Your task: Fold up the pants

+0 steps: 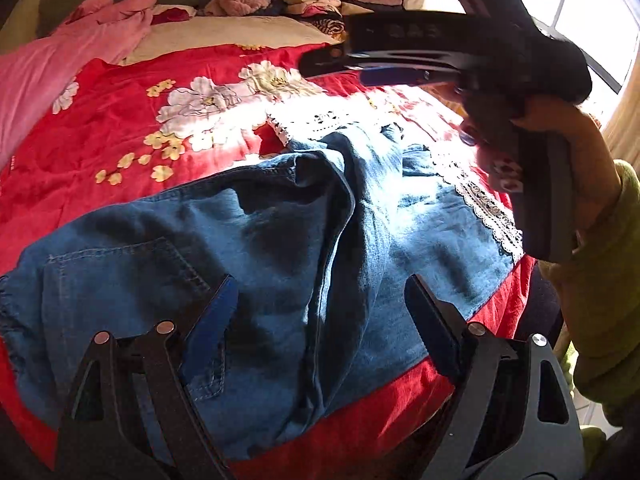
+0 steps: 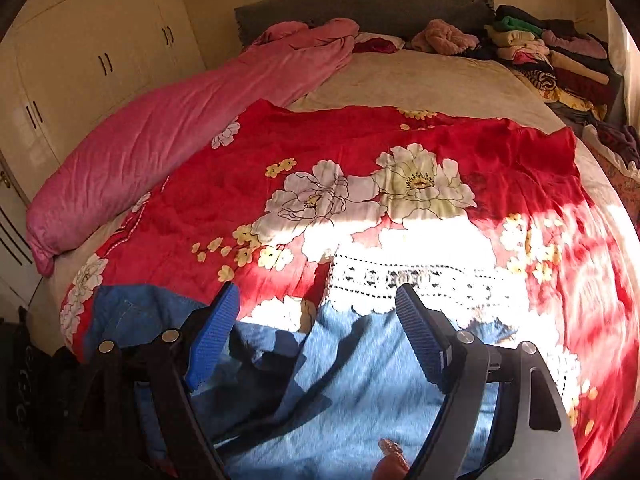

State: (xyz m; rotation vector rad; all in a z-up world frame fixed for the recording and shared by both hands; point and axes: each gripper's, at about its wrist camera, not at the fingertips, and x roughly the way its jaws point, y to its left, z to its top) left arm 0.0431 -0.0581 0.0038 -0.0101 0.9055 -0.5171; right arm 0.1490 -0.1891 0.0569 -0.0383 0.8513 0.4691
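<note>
Left claw (image 1: 320, 296) spread wide, empty, above blue pants (image 1: 248, 240), right claw (image 2: 318, 308) likewise released over lace hem (image 2: 400, 280), red bedspread (image 2: 320, 148) beyond.

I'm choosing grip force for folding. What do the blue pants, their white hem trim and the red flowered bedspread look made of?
Blue pants: thin, soft matte denim, with topstitched pocket and limp creases. White hem trim: openwork lace, probably cotton. Red flowered bedspread: smooth printed cloth with slight sheen, fibre unclear.

No readable text, label, brand or number anywhere in view.
</note>
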